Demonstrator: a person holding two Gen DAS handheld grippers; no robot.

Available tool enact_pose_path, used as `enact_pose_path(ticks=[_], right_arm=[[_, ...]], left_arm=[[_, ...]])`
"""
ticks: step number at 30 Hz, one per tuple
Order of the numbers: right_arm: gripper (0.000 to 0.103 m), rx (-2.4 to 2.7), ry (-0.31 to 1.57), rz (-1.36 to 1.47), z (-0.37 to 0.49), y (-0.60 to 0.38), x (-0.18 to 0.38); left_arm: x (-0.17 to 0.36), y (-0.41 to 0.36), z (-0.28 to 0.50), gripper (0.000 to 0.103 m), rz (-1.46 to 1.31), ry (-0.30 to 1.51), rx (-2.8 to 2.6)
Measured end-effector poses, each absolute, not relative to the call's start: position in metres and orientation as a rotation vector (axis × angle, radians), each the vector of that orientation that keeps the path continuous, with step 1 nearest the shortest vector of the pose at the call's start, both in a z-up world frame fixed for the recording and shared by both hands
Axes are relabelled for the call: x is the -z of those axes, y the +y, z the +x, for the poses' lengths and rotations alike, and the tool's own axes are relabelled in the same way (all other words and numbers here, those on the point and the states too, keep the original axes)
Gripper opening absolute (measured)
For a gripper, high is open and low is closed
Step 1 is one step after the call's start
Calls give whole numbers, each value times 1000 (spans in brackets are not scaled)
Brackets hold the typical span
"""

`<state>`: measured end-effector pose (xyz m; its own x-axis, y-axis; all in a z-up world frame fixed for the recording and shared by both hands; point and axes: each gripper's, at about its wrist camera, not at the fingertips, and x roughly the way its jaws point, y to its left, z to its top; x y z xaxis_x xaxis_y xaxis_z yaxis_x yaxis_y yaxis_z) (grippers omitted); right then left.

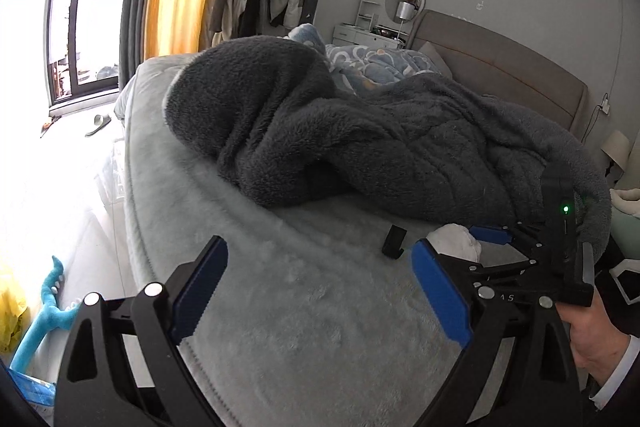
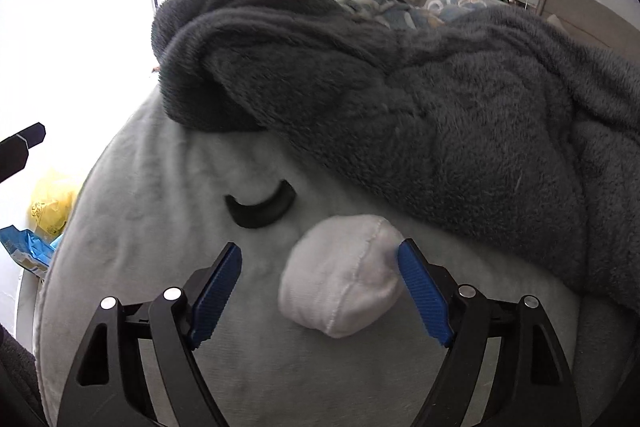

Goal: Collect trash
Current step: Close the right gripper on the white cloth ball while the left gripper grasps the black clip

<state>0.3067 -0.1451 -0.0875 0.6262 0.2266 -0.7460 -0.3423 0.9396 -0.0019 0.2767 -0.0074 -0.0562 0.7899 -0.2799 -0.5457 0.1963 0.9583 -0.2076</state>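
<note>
Left wrist: right gripper [image 1: 464, 239] lettering "AS"

Fluffy grey fleece blanket [image 2: 440, 99]; plush pale bedcover [image 2: 140, 187].

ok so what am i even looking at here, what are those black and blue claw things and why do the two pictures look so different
Each claw is a hand-held two-finger gripper with a fisheye camera on it, so each picture looks out along one gripper's own fingers. No robot: a person holds them, and a hand shows at the edge of the left view.

The left gripper is open over a pale grey bed cover, holding nothing. The right gripper is also open; a balled white sock lies between its fingers, apparently touching the right-hand blue pad, not clamped. The left view shows that same gripper from the side.

Also on the bed: a small black curved object and a rumpled dark grey fleece blanket.
</note>
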Motion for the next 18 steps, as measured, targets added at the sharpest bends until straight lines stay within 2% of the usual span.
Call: enact_pose_path(ticks=[9, 11, 14, 18], right_arm=[[81, -308, 904, -141, 324, -162, 107], [68, -300, 913, -140, 328, -166, 109], [61, -286, 921, -127, 330, -175, 111], [48, -274, 924, -120, 330, -185, 112]], left_arm=[[69, -38, 307, 95, -150, 649, 325], [73, -45, 313, 95, -133, 657, 330], [80, -56, 321, 94, -135, 679, 347], [88, -69, 331, 86, -119, 699, 360]])
